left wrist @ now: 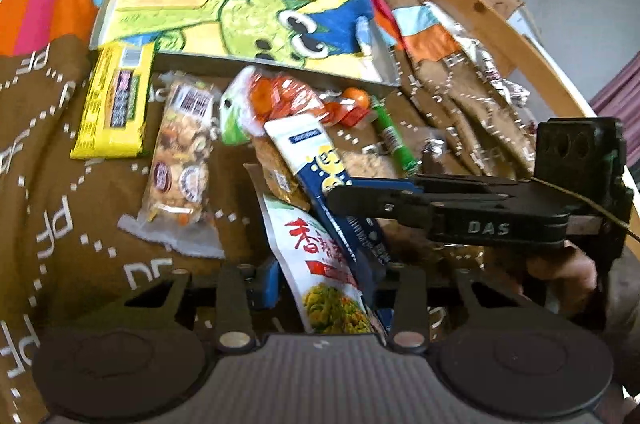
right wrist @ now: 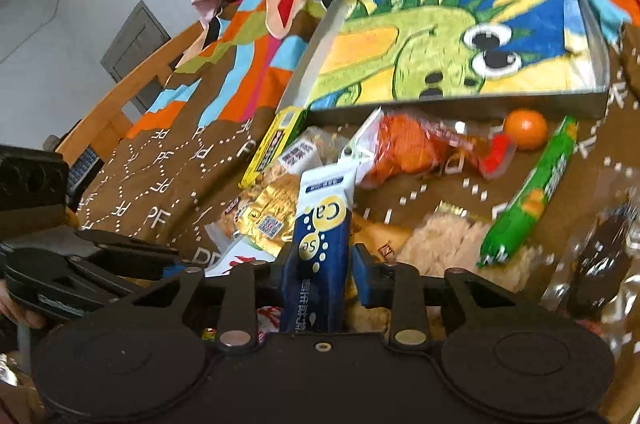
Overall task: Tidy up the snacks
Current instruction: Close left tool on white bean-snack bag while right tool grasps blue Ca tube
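My right gripper (right wrist: 322,266) pinched the blue-and-white packet (right wrist: 320,224); my left gripper (left wrist: 324,284) clamped a white-and-green pouch (left wrist: 320,264). The dinosaur tray (right wrist: 592,104) sat at twelve o'clock. I judged each should lift clear, separately, without dragging the loose snacks between.

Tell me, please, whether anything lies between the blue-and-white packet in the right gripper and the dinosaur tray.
Yes: the orange-red bag lies just before the tray's near wall, straight beyond the blue-and-white packet in the right gripper. Above it, nothing visible blocks the way.
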A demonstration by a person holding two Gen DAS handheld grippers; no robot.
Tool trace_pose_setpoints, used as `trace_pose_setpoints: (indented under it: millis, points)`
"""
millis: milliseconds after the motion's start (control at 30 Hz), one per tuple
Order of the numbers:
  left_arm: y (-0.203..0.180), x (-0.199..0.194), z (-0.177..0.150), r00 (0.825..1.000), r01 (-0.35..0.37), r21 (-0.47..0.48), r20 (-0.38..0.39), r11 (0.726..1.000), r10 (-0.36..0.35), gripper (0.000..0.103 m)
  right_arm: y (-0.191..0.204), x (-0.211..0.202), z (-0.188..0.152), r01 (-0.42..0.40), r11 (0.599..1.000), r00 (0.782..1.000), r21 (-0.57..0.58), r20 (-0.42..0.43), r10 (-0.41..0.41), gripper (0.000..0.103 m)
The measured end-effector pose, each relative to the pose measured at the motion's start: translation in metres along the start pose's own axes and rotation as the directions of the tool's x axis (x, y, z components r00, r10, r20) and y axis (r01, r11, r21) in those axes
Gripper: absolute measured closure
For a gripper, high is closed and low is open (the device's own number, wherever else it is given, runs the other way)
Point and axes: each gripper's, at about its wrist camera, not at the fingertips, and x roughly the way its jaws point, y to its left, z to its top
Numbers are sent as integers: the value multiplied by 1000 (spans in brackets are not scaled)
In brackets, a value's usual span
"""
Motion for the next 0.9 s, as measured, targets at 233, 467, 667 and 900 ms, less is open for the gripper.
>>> trace_pose_setpoints:
  millis: [233,467,667,900]
  points:
    - [8,12,1,1000,-26,-46,-18,999,25,61,10,6,-5,24,996,999,-84,-23,-26,60]
    - [13,11,-1,1000,-14,-70,-12,997,13,64,15,0,-5,35,992,999,-118,-15,-37,70]
    - [-16,-1,6,998,-56,68,8,996,56,75,30,-20,-5,188,948,982,-255,56,-180,70]
    - [-43,23,8,994,-91,128,-53,988,98,83,8,-26,-1,234,954,972,-186,40,-231,70]
